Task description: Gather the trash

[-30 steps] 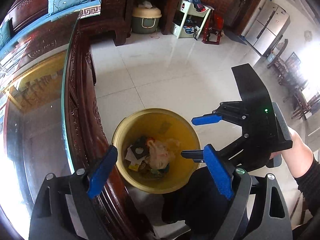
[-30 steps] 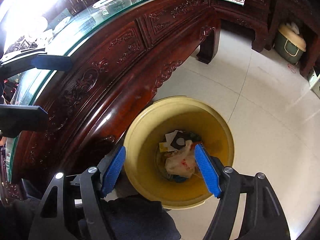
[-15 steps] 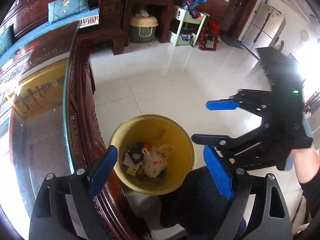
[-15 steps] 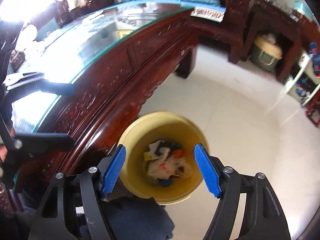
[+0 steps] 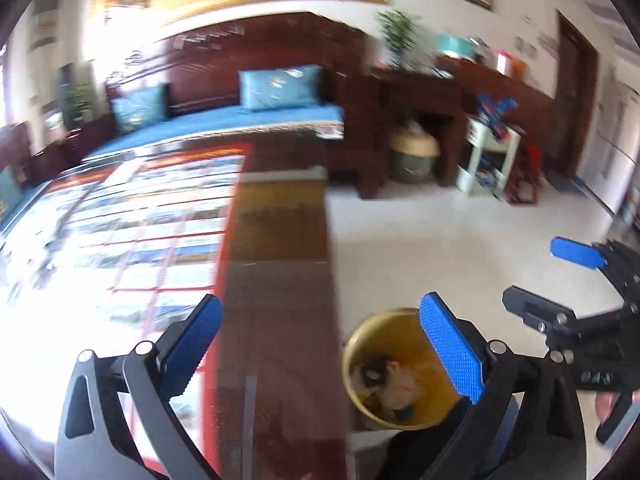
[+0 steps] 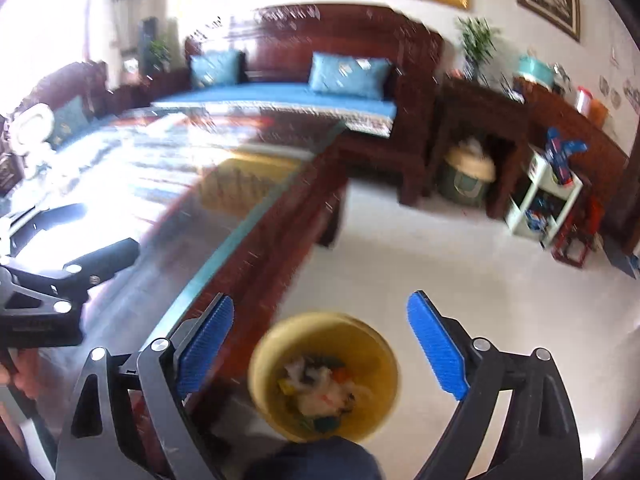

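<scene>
A: What is the biggest thing here?

B: The long wooden counter (image 5: 276, 280) with a shiny glass top. It runs from near to far on the left side. Far behind it is a blue sofa (image 6: 288, 94)

A: And where does the trash go?

B: In the yellow bin (image 6: 372, 344). It sits on the white floor (image 5: 420, 240), near us, just beside the right edge of the counter. The trash (image 6: 320, 392) is a pile of paper and a crumpled plastic bag down at the bottom of it

A: What are the two grippers doing?

B: The left gripper (image 5: 324, 352) has its jaws opening wide, and nothing is between them. It is over the edge of the counter. The right gripper (image 6: 324, 344) has its jaws opening wide too. Nothing is held there either. The bin shows in the gap between its fingers, but down below, not touching

A: So which step are we at?

B: I think one load of trash is in the bin, and both grippers point out over the counter and the room. It looks like the gap between a drop and the next pick

A: What comes next?

B: My guess is to look for more trash on the counter. The far left end has some white things, but they are too blurry to name. The gripper must go over a piece, come down around it, and then shut
</scene>
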### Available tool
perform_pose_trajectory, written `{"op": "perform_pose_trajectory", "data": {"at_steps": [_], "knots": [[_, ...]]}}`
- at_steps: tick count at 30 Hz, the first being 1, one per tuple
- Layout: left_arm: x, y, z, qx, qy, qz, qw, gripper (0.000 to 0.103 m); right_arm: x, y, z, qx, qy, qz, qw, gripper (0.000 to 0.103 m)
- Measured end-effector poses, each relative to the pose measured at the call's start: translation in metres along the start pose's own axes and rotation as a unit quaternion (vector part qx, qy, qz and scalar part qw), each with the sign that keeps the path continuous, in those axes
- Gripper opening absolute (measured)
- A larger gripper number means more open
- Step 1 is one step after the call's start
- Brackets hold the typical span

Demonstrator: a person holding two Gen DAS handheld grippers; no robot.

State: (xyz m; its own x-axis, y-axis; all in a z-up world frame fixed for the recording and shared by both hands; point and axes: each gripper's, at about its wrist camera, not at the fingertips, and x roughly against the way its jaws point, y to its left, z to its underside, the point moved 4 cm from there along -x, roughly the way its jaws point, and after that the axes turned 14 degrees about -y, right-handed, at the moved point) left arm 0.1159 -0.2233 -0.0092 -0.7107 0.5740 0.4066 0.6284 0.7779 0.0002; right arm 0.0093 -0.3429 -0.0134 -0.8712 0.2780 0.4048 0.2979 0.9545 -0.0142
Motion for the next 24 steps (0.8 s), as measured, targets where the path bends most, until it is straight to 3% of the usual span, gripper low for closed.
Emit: {"op": "perform_pose_trajectory", "data": {"at_steps": [8, 17, 24], "knots": [[0.073, 0.072, 0.012, 0.028, -0.048, -0.135, 0.9893, 0.099, 0.019, 0.099, -0.015, 0.026, -0.064, -0.063, 0.996, 0.094], [0.122, 0.135, 0.026, 0.057, -0.067, -0.220, 0.9715, 0.099, 0.026, 0.155, -0.022, 0.007, -0.081, -0.088, 0.993, 0.094], [0.147, 0.171, 0.032, 0.076, -0.083, -0.251, 0.9615, 0.099, 0.021, 0.173, -0.032, -0.017, -0.106, -0.083, 0.991, 0.095]]}}
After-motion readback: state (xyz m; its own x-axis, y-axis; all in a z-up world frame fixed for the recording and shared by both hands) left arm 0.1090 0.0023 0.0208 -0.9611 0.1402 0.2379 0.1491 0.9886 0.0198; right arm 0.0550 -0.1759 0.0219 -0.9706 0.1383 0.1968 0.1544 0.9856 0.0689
